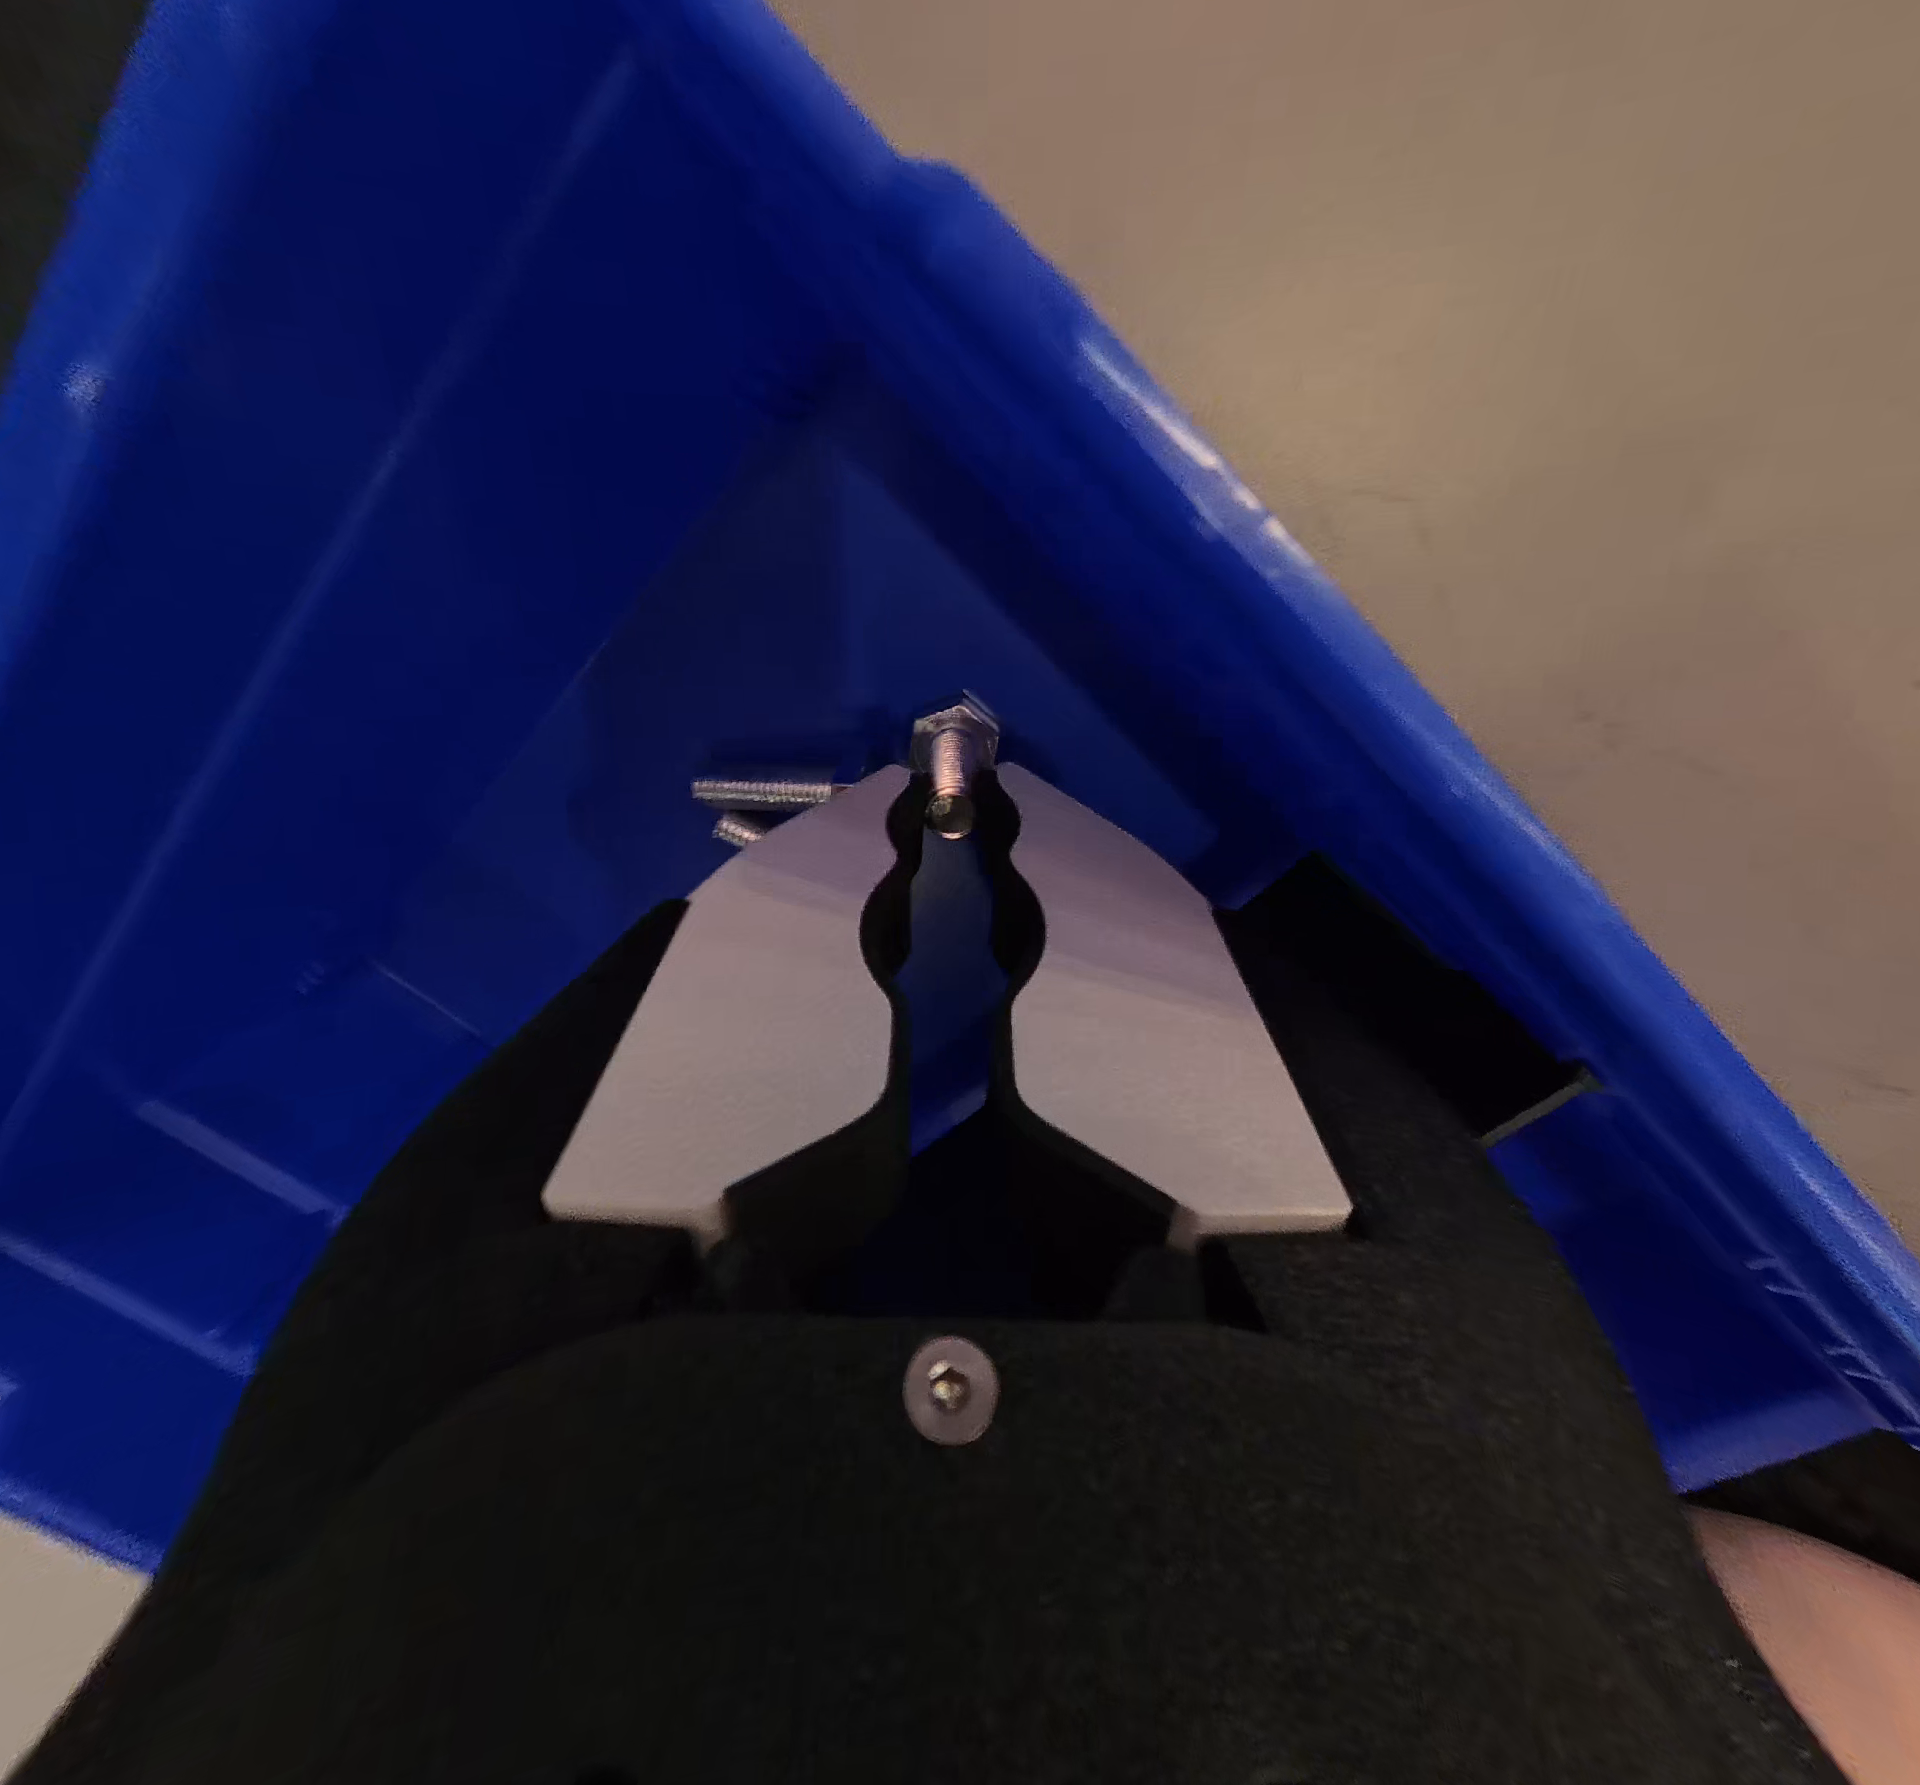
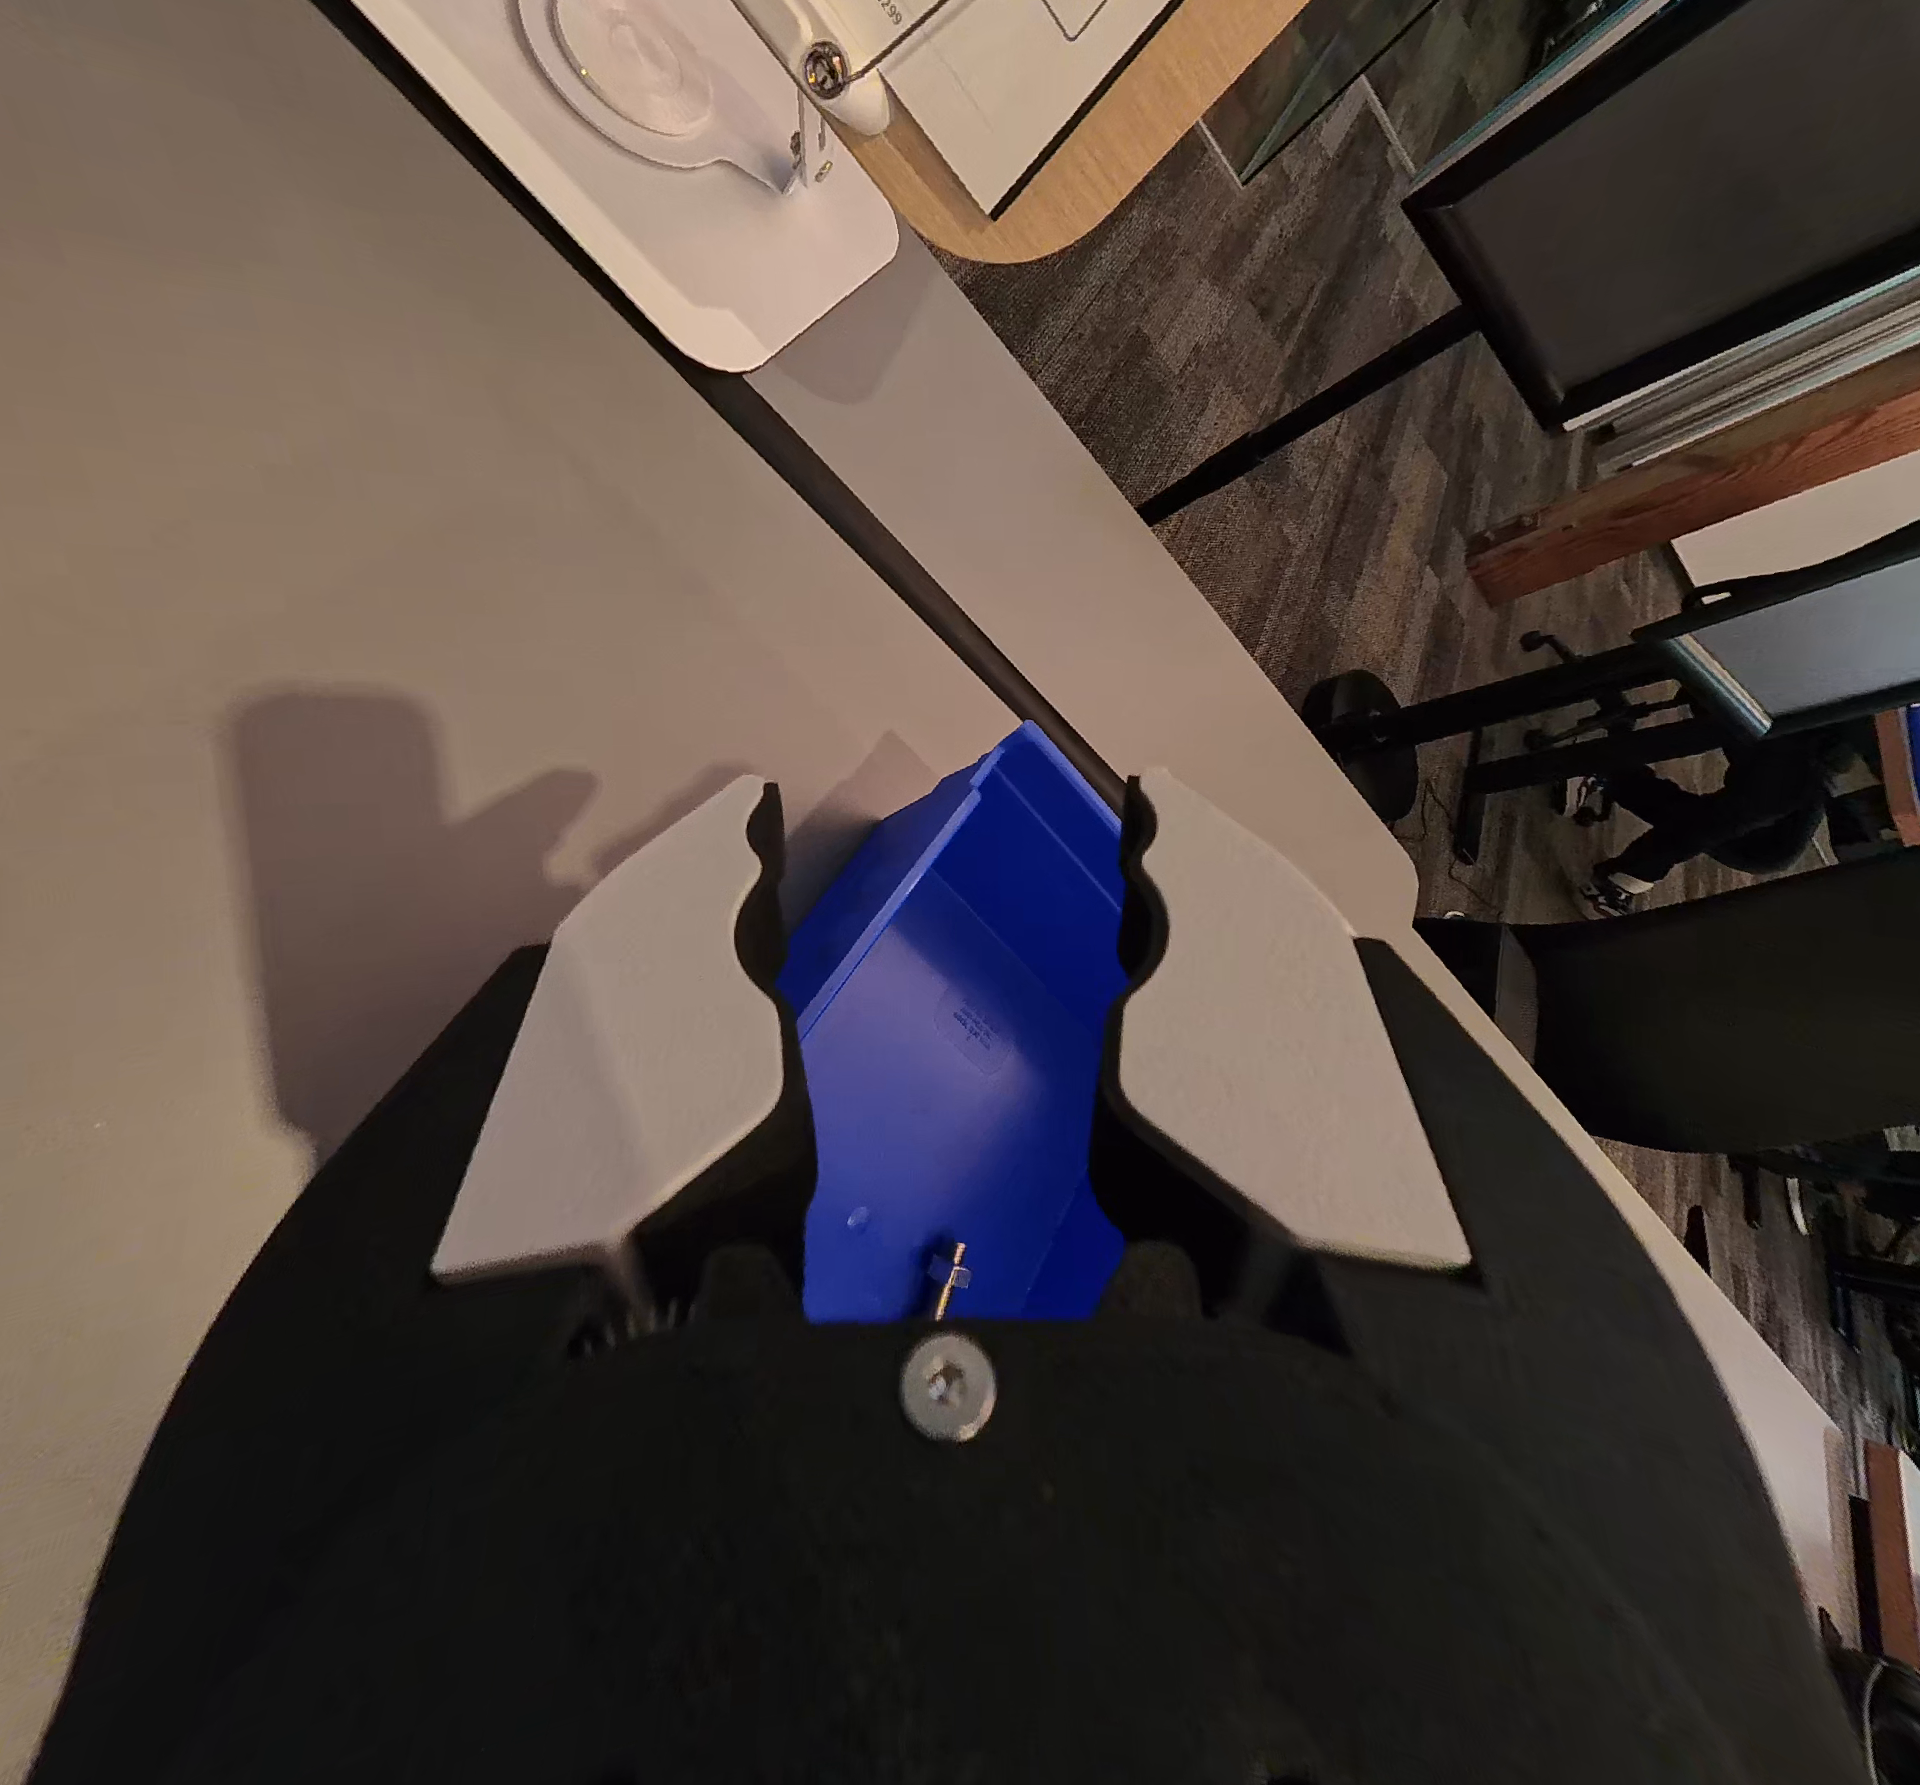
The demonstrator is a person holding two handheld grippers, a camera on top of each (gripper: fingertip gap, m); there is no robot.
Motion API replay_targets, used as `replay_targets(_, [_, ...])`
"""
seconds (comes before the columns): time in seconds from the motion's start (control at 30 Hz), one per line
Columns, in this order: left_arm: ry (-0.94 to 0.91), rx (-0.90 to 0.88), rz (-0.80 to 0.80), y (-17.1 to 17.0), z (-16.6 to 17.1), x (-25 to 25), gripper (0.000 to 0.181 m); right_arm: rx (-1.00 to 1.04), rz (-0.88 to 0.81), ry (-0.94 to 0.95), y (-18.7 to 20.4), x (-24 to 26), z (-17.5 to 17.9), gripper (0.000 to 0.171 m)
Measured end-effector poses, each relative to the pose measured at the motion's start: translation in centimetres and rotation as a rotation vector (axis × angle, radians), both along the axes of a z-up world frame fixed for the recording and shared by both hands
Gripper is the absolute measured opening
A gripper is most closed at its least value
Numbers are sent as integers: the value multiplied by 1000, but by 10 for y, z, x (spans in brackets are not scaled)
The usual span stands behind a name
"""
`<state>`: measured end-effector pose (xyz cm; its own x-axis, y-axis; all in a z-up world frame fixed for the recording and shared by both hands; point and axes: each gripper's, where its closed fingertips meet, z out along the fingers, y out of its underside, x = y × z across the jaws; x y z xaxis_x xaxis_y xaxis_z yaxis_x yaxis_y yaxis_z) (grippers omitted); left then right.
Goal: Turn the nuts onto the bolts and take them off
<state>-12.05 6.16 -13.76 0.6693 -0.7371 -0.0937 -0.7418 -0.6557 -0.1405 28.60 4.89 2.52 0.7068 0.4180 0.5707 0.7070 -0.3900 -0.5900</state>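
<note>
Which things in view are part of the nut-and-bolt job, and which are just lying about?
Job: bolt with nut in left gripper; loose bolts; blue bin; right gripper, open.
Lying about: white tray; wire; chairs.

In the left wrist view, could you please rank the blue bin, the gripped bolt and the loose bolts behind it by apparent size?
1. blue bin
2. gripped bolt, possibly enlarged by nearness
3. loose bolts, partly hidden by the left claw; unsure against 2

Blue bin (image 2: 966,1039) on grey table (image 2: 312,488); white tray (image 2: 665,281) at far edge; carpet (image 2: 1299,385) beyond.
</note>
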Motion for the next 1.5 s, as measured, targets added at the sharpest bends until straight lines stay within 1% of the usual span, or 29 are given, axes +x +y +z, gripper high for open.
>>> replay_targets(0.07, [59,40,-5,2,5,-5,10,0,0,3,0,0,0,63])
replay_targets(0.17, [173,119,-4,2,23,-7,10,-1,0,3,1,1,0,63])
replay_targets(0.33, [254,257,-58,-10,62,18,10,-3,-2,0,2,1,-2,63])
replay_targets(0.53, [486,393,-87,-30,96,27,10,-11,-9,-9,3,2,-5,63])
replay_targets(0.7, [571,430,-114,-39,103,37,10,-23,-10,-20,4,1,-9,63])
replay_targets(0.87, [597,443,-109,-44,108,39,10,-26,-14,-16,3,1,-8,63])
replay_targets(1.17, [611,435,-118,-47,108,40,9,-36,-20,-13,-1,2,-7,63])
replay_targets(1.5, [591,441,-126,-48,108,43,9,-60,-22,-22,1,1,-15,63])
